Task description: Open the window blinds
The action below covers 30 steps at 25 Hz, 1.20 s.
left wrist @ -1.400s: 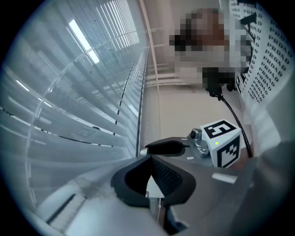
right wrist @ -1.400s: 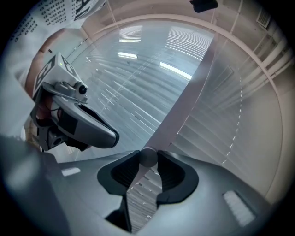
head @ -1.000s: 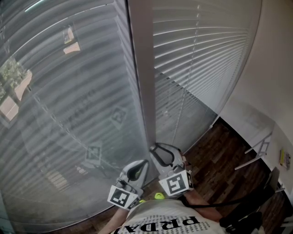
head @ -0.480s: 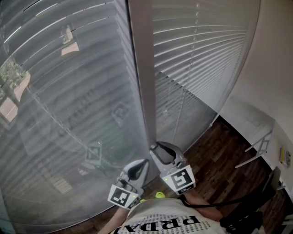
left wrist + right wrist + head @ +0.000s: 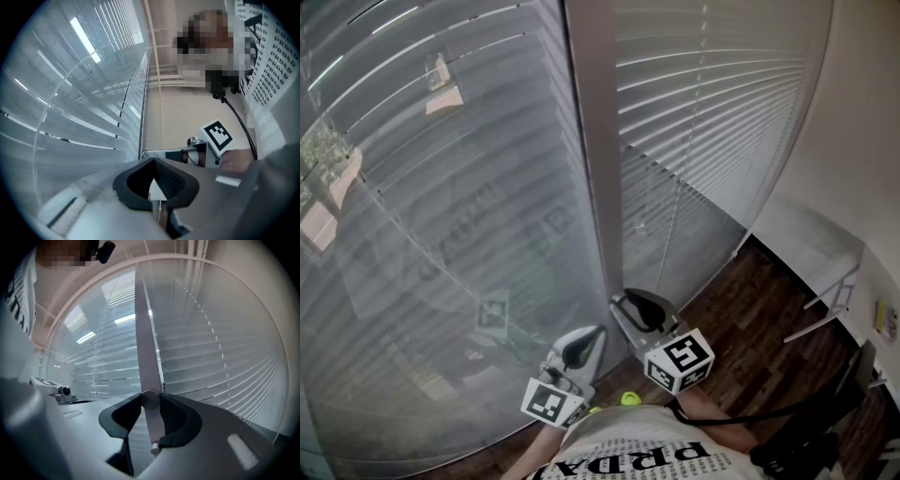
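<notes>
Two grey slatted blinds hang over the window, one on the left [image 5: 441,206] and one on the right [image 5: 722,122], with a pale upright frame post [image 5: 595,169] between them. A thin tilt wand [image 5: 664,246] hangs in front of the right blind. My right gripper [image 5: 630,305] is shut on the wand's lower end [image 5: 153,432], which stands upright between the pads in the right gripper view. My left gripper [image 5: 581,345] sits just left of it, low by the left blind. Its jaws [image 5: 153,161] are shut with nothing held.
Dark wood floor [image 5: 750,328] lies below the right blind. A white wall [image 5: 862,169] closes the right side, with a white metal frame [image 5: 825,314] leaning near it. A black cable [image 5: 750,417] trails from my right hand.
My right gripper has rolled about its own axis while shut on the wand, and its marker cube has turned. The left gripper has stayed where it was.
</notes>
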Each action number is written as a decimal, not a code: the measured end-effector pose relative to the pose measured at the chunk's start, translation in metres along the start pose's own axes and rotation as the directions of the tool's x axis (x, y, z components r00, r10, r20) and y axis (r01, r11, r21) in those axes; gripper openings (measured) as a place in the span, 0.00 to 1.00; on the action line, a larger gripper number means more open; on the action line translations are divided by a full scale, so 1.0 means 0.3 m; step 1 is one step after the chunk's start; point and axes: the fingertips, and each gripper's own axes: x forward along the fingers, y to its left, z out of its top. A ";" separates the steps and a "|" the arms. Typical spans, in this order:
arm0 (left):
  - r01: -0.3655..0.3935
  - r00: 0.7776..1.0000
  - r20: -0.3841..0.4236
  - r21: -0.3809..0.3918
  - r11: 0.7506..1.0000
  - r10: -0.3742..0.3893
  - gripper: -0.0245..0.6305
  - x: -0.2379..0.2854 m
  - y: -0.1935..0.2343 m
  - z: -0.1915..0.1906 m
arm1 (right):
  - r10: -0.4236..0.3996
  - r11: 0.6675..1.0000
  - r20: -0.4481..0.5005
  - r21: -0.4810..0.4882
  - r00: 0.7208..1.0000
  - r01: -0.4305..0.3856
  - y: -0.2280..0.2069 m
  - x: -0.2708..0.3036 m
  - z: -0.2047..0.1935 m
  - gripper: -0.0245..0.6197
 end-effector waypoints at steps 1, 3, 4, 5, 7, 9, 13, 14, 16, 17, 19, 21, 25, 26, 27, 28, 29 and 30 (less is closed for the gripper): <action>-0.001 1.000 -0.001 -0.002 1.000 0.001 0.03 -0.001 0.002 0.000 | 0.002 1.000 0.002 0.015 1.000 -0.002 -0.001 0.001 0.000 0.24; -0.010 1.000 0.013 -0.024 1.000 0.011 0.03 -0.001 0.003 0.009 | 0.008 0.999 0.004 0.052 1.000 -0.008 -0.002 0.001 -0.001 0.24; -0.011 1.000 0.014 -0.024 1.000 0.011 0.03 -0.003 0.003 0.008 | 0.013 0.997 0.005 0.082 1.000 -0.013 -0.002 0.000 -0.002 0.24; -0.011 1.000 0.013 -0.022 1.000 0.011 0.03 -0.005 0.002 0.006 | 0.018 0.993 0.008 0.114 1.000 -0.018 -0.003 0.000 -0.002 0.24; -0.016 1.000 0.022 -0.028 0.999 0.016 0.03 -0.003 0.001 0.017 | 0.022 0.988 0.013 0.150 1.000 -0.024 -0.003 -0.001 -0.001 0.24; -0.017 0.999 0.028 -0.031 0.999 0.018 0.03 0.000 0.001 0.024 | 0.020 0.988 0.013 0.151 1.000 -0.021 -0.004 0.000 -0.001 0.24; -0.017 0.999 0.027 -0.022 1.000 0.017 0.03 0.001 0.003 0.023 | 0.018 0.989 0.012 0.144 1.000 -0.020 -0.005 0.001 -0.001 0.24; -0.015 1.000 0.019 -0.014 1.000 0.016 0.03 -0.001 0.004 0.018 | 0.017 0.990 0.011 0.140 1.000 -0.018 -0.004 0.001 -0.001 0.24; -0.013 1.000 0.004 -0.003 1.000 0.013 0.03 -0.003 0.005 0.010 | 0.013 0.991 0.012 0.134 1.000 -0.014 -0.004 0.001 -0.001 0.24; -0.013 1.000 0.002 -0.002 1.000 0.013 0.03 -0.002 0.006 0.010 | 0.011 0.991 0.012 0.132 1.000 -0.013 -0.005 0.001 0.000 0.24; -0.013 1.000 0.004 -0.003 1.000 0.013 0.03 0.000 0.005 0.013 | 0.010 0.993 0.007 0.119 1.000 -0.011 -0.005 0.001 -0.001 0.24; -0.008 1.000 -0.002 0.012 1.000 0.008 0.03 0.000 0.004 0.010 | 0.009 0.997 -0.008 0.075 1.000 -0.008 -0.004 0.000 -0.002 0.24; -0.011 1.000 0.019 -0.006 1.000 0.011 0.03 0.010 0.001 0.027 | 0.010 0.995 -0.062 -0.100 0.998 -0.017 0.005 0.002 0.000 0.25; -0.015 0.999 0.028 -0.018 1.000 0.016 0.03 0.013 0.000 0.036 | 0.010 0.987 -0.072 -0.161 0.997 -0.021 0.012 0.001 0.007 0.25; -0.016 0.999 0.029 -0.017 1.000 0.016 0.03 0.014 0.000 0.037 | 0.008 0.974 -0.081 -0.226 0.997 -0.026 0.021 0.000 0.017 0.25; -0.012 1.000 0.022 -0.005 1.000 0.012 0.03 0.014 0.000 0.032 | 0.006 0.955 -0.092 -0.296 0.996 -0.033 0.030 -0.002 0.028 0.25; -0.007 1.000 0.011 0.012 1.000 0.007 0.03 0.014 -0.001 0.023 | 0.004 0.929 -0.108 -0.367 0.994 -0.044 0.037 -0.005 0.037 0.26; -0.005 1.000 0.004 0.021 1.000 0.005 0.03 0.016 -0.002 0.018 | 0.003 0.897 -0.129 -0.437 0.992 -0.060 0.043 -0.009 0.040 0.28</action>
